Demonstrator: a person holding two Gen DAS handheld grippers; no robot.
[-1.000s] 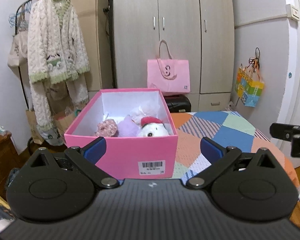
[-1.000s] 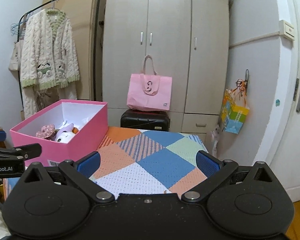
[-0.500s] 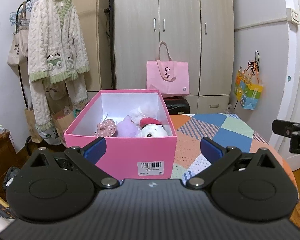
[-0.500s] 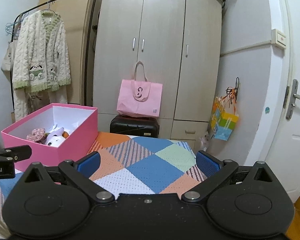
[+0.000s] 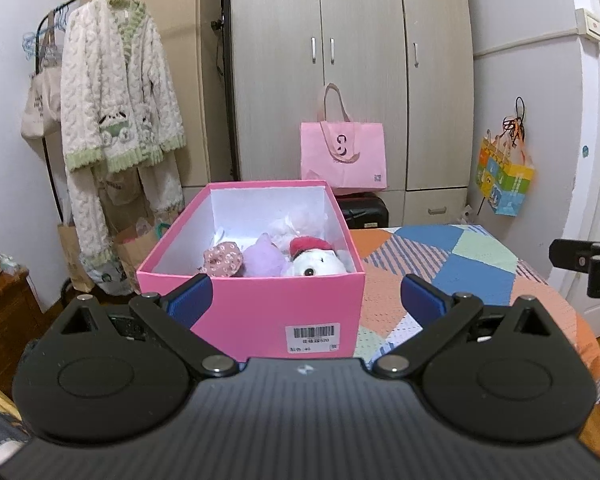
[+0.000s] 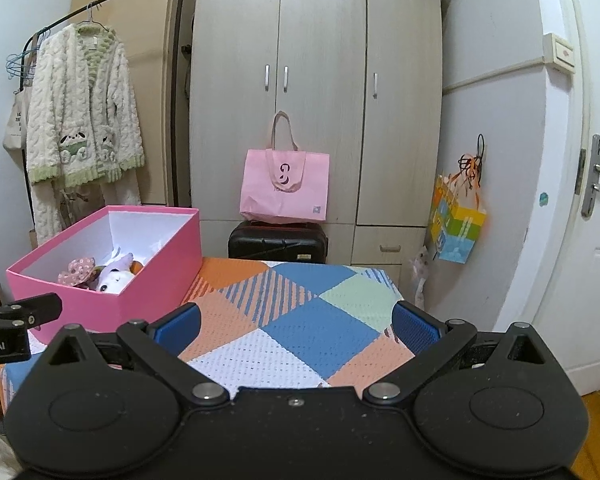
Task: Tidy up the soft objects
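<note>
A pink box [image 5: 256, 312] stands on the patchwork-covered table [image 5: 476, 264]. Inside it lie a white plush with a red cap [image 5: 316, 262], a purple plush [image 5: 262, 260], a small floral pink hat [image 5: 222, 258] and a pale fluffy toy [image 5: 300, 220]. My left gripper [image 5: 306, 300] is open and empty, in front of the box's near wall. My right gripper [image 6: 296, 326] is open and empty above the table, to the right of the box [image 6: 140, 280]. The toys [image 6: 114, 278] show in the right wrist view too.
A wardrobe [image 6: 316, 92] stands behind the table, with a pink tote bag [image 6: 284, 190] on a black suitcase [image 6: 278, 242]. A clothes rack with a knitted cardigan [image 5: 116, 108] is at the left. A colourful bag [image 6: 456, 226] hangs by the door [image 6: 592, 208].
Both grippers have drawn back and risen a little, still open and empty. The box and the toys have not moved.
</note>
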